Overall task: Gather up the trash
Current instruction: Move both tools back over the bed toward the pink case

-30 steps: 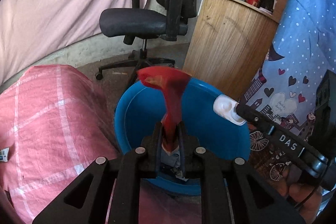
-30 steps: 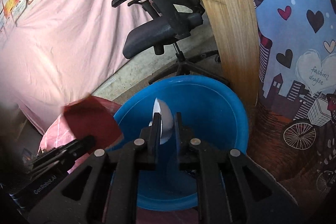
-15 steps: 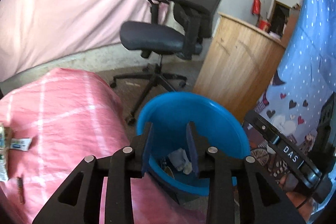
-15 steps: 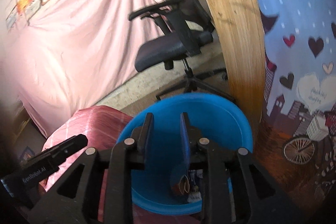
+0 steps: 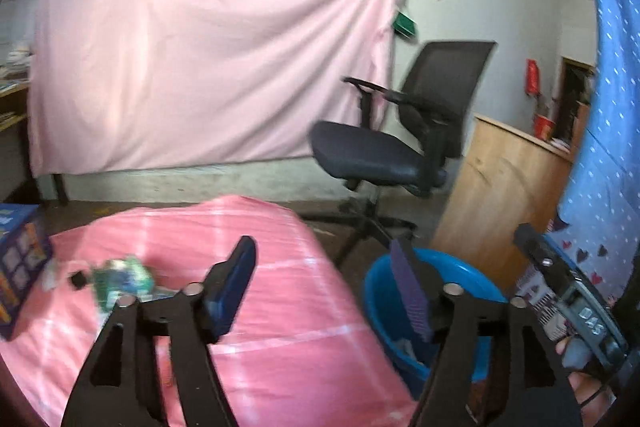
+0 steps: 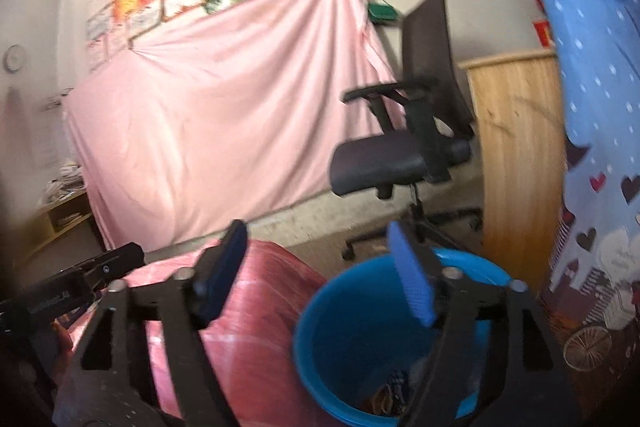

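A blue plastic bin [image 5: 384,291] [image 6: 360,327] stands on the floor beside a table under a pink checked cloth [image 5: 280,307] [image 6: 248,327]. Bits of trash [image 6: 390,393] lie at its bottom. My left gripper [image 5: 324,291] hangs over the cloth's edge, jaws opening, nothing between them. My right gripper [image 6: 320,267] is above the bin's near rim, jaws opening wide and empty. A blurred green and white wrapper [image 5: 122,277] lies on the cloth at the left. The right gripper's body shows at the lower right of the left wrist view.
A black office chair [image 5: 392,147] [image 6: 408,151] stands behind the bin. A wooden counter [image 5: 504,195] and a blue patterned curtain [image 6: 592,147] are at the right. A colourful box [image 5: 20,267] sits on the cloth's left edge. A pink sheet [image 5: 200,59] covers the back wall.
The left gripper let go of the red wrapper and the right one its white piece; both dropped into the bin. Both grippers opened, rose and swung left, away from the bin.
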Motion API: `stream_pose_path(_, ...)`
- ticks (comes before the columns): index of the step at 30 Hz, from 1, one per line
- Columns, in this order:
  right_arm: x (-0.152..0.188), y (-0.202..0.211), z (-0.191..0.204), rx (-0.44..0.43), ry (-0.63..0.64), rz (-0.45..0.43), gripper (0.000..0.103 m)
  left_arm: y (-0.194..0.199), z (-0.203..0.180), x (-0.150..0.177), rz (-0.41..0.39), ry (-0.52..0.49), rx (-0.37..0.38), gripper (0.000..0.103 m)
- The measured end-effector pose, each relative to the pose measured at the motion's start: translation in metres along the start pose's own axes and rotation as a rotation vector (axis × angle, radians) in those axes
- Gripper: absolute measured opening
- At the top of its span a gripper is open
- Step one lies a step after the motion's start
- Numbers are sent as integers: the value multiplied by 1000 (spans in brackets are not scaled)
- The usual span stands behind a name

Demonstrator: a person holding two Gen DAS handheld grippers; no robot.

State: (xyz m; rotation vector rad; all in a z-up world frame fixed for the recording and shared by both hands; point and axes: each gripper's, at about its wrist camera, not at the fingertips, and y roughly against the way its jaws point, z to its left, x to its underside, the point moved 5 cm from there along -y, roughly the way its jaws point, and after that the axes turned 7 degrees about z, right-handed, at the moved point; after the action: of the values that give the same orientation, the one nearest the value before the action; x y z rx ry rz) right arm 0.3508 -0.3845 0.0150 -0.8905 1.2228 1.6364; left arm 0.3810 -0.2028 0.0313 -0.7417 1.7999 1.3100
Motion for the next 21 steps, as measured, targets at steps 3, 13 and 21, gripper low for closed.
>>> stream_pose_path(3,-2,3,18,-36,29,-29,103,17,28,4,-50,46,-54,91)
stream_pose_path(13,-2,10,78,-137,131,-112,103,64,93,31,-135,107,-211,99)
stream_pose_path(21,12,7,127,-222,242,-94,103,94,130,58,-144,160,-308,99)
